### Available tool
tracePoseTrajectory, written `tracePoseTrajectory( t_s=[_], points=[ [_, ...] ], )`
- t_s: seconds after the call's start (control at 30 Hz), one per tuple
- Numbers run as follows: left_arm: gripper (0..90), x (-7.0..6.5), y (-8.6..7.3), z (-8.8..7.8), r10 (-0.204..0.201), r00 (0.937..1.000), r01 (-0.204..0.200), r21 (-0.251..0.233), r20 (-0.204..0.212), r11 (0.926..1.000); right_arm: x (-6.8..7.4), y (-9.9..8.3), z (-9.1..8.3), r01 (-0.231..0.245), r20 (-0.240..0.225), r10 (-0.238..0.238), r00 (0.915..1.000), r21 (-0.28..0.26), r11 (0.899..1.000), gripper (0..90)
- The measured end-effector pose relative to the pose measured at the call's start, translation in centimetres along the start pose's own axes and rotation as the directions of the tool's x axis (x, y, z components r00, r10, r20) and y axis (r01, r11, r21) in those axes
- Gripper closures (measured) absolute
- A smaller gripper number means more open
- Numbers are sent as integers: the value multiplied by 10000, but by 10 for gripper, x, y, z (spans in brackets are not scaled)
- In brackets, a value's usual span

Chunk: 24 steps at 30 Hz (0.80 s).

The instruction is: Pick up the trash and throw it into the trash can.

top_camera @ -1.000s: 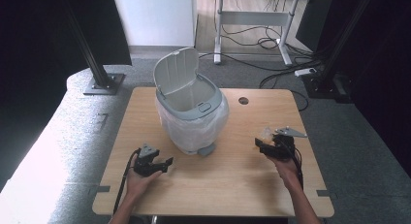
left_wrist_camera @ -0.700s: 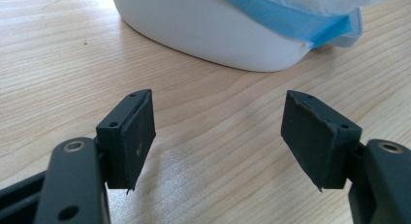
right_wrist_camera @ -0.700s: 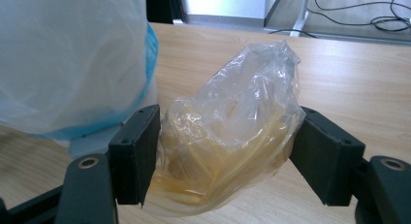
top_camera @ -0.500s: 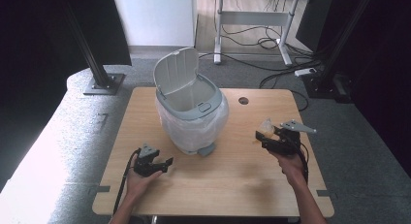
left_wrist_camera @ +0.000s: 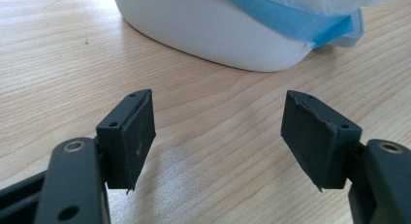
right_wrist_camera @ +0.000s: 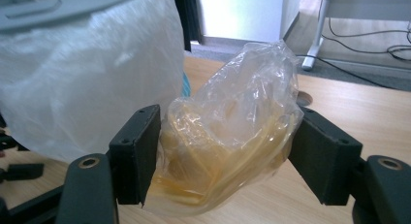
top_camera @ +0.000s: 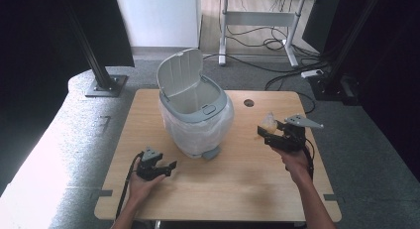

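crinkled clear plastic, stained yellow-amber inside, sits clamped between the two black jaws of the right gripper (right_wrist_camera: pixel 225 161); this crumpled plastic bag (right_wrist_camera: pixel 232 141) bulges up and forward past the pads, and both pads press into its sides. the jaws have just been closing onto it. in the high view the right gripper (top_camera: pixel 271 132) is held above the wooden table (top_camera: pixel 237 184), with the bag (top_camera: pixel 269 122) at its tip, pointing toward the bin.

the white bin (top_camera: pixel 195 117) stands just ahead and to one side of that gripper's jaws, well apart from the bag. its lid (top_camera: pixel 179 78) stands tipped up and back, leaving the mouth open, and a thin translucent liner (right_wrist_camera: pixel 87 88) is draped over its outside. seen from the right gripper, the liner-covered bin wall rises just beyond the near jaw.

the left gripper (left_wrist_camera: pixel 218 132) rests low over the tabletop with its jaws spread wide and nothing between them, bare wood showing in the gap. ahead of it lies the rounded white base of the bin (left_wrist_camera: pixel 208 30), with a blue band (left_wrist_camera: pixel 291 18) of the liner's edge hanging over it. in the high view the left gripper (top_camera: pixel 166 168) lies near the table's front edge, on the person's left hand (top_camera: pixel 141 187).
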<state>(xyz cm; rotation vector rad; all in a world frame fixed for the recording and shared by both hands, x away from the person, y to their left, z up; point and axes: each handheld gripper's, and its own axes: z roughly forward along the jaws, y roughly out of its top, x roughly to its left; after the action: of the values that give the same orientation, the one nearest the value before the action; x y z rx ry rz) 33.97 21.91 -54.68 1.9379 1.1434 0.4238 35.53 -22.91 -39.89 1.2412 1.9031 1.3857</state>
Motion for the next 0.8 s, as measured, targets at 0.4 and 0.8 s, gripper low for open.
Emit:
tracePoseTrajectory(
  t_s=[0.4, 0.8],
  points=[
    [279, 1, 0, 0, -14, 10000, 14, 17, 17, 10000, 18, 30, 2, 317, -442, -337, 9985, -438, 9985, 306],
    [279, 1, 0, 0, -13, 10000, 13, 34, 39, 10000, 30, 56, 5, 502, -653, -545, 9964, -669, 9965, 306]
  ],
)
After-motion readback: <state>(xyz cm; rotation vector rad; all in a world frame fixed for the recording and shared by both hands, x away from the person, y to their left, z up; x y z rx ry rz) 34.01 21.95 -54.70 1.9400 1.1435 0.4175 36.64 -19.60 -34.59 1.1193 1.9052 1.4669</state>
